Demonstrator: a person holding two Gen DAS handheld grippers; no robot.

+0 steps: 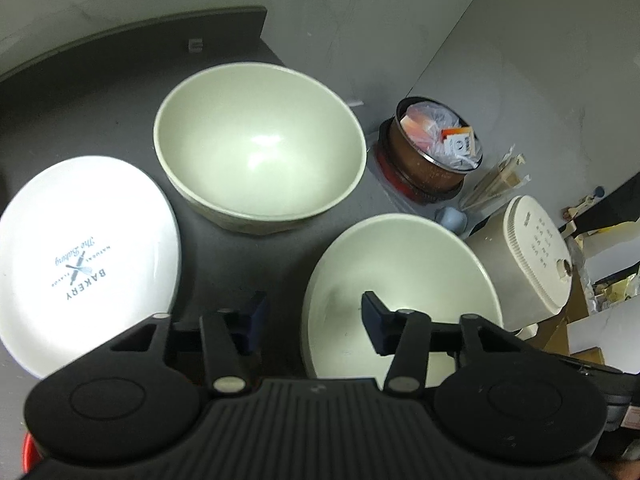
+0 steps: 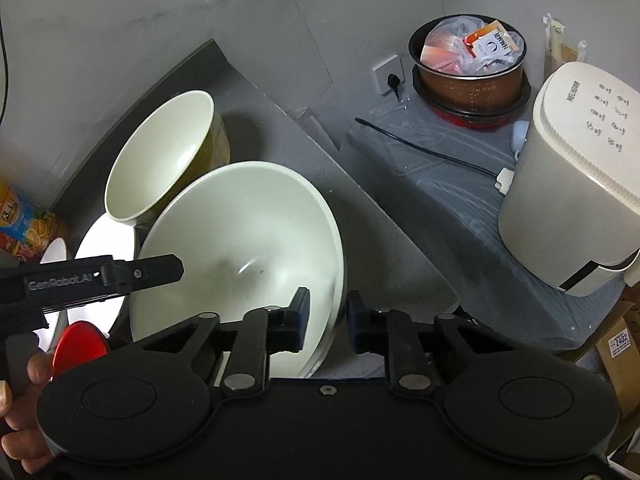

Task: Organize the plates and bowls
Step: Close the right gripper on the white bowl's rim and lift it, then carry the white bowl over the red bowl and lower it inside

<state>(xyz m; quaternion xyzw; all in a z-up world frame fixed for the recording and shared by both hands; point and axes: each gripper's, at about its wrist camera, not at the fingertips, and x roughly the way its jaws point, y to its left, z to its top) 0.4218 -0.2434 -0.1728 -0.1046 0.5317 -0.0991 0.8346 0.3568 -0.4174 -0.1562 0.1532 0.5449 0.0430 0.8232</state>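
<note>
R tool (image 2: 327,316): closing down on the near rim of the wide, shallow, cream glazed ceramic bowl (image 2: 240,256); inner pad sitting over the inside wall, outer pad outside, rim between them. Clenched on the rim, by the look of it.
L tool (image 1: 314,322): jaws part-open, straddling the opposite rim of the same bowl; one pad hanging over the bowl's inside, other outside over the dark counter (image 1: 100,112). Not gripping yet.
Bowl, where: sitting on the counter near its edge, just beside the deep cream ceramic bowl (image 1: 260,160) and the white round "BAKERY" print plate (image 1: 86,256).
Handling: prob. heavy-ish, stiff, glaze looking slippery, chips if knocked.
Hold: rim only, both sides, pads well down the wall; lifting level so it isn't sliding out.
Risk: neighbours sitting close, so clinking likely.
</note>
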